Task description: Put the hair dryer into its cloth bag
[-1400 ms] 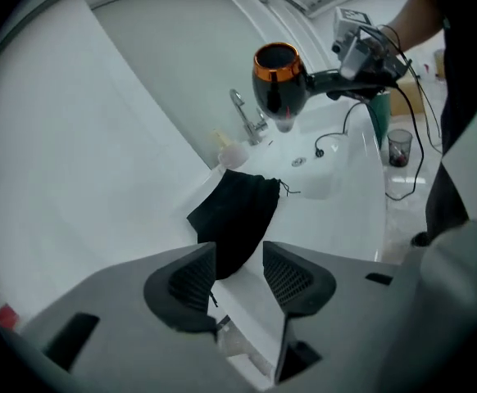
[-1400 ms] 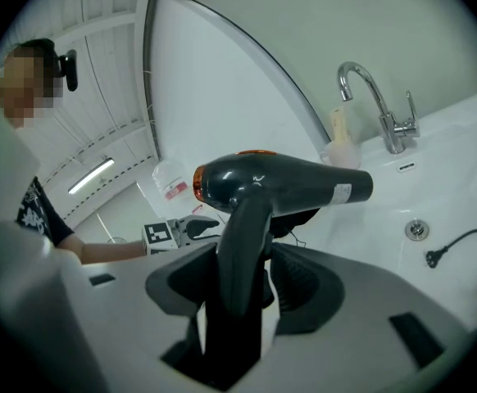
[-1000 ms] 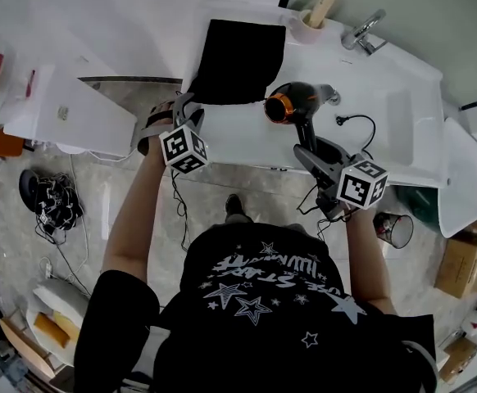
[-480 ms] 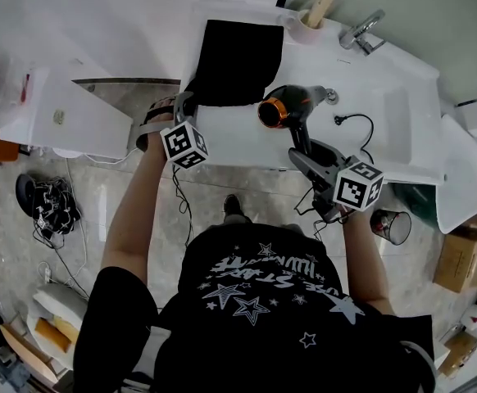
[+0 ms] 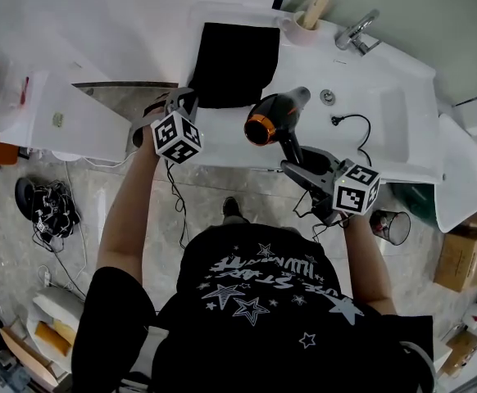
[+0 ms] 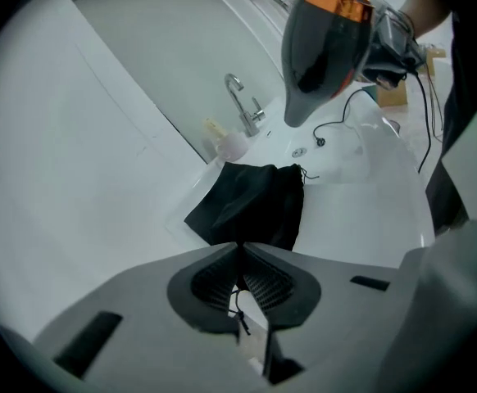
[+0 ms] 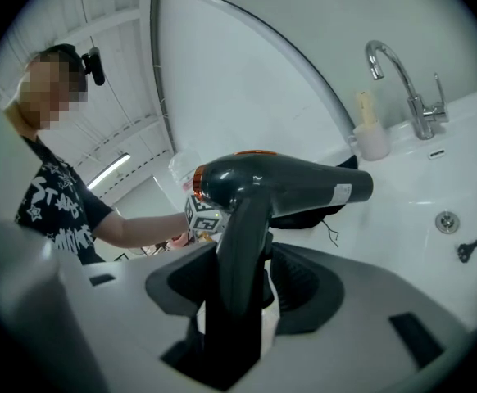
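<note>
1. Right tool [image 7: 238,285] is clamped tight on the handle of the hair dryer [image 7: 279,187]. The handle stands up between the jaws and the barrel lies crosswise above them.
2. Big change over the last second: the dryer has left its spot near the drain [image 5: 327,97] and swung left, toward the person. It's now held in the air just right of the cloth bag [image 5: 234,60], with the orange-ringed end leading.
3. Left tool [image 6: 243,278] has its jaws pressed together on the near edge of the bag, and the drawstring [image 6: 238,309] dangles between the pads. It's nudged a little to the left since a second ago, but the bag hasn't really budged. It's still lying flat on the table [image 5: 386,105], and I can't see the mouth gaping at all.
4. The power cord [image 5: 357,125] is still back there, with its plug resting on the table near the drain.
5. My read is that the carry-over is basically done and the insert hasn't started. The left tool probably has to lift that edge to open the mouth first. Otherwise the dryer just pushes the cloth around, and the trailing cord could snag.
</note>
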A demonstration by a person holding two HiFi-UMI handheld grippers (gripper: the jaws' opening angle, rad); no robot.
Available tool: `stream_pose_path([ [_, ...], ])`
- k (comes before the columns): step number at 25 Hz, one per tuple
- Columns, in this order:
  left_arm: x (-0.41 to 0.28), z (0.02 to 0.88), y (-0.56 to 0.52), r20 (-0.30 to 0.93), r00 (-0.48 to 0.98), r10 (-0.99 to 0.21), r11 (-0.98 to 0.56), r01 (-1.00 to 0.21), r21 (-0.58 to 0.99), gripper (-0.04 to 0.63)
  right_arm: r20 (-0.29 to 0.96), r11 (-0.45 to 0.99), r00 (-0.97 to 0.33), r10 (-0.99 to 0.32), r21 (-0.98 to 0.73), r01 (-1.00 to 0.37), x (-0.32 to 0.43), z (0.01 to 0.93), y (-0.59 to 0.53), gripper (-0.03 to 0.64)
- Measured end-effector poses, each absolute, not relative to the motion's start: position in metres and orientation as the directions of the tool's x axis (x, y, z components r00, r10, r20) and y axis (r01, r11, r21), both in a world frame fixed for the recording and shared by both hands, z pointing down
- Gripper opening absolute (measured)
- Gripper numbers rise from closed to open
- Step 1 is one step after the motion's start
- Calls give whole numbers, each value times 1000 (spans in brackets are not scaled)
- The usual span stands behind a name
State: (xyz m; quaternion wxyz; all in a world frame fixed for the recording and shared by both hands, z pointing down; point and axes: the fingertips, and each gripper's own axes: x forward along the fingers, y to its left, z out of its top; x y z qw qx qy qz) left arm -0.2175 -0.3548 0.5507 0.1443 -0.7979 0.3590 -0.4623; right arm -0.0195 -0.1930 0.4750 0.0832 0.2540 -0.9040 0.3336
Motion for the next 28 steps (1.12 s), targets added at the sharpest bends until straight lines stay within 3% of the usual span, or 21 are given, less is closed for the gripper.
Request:
stream_pose_path([
  [11,-198,521,-357,630,415,-657,-731,-555,-396,28,291,756,-939,-181,-569,-323,-63,474,-157,207],
  [28,-193,497,-367,620,492,-611,-775,-531,-343,28,297,775,-951,89,-620,-122,-126,495,-157,207],
])
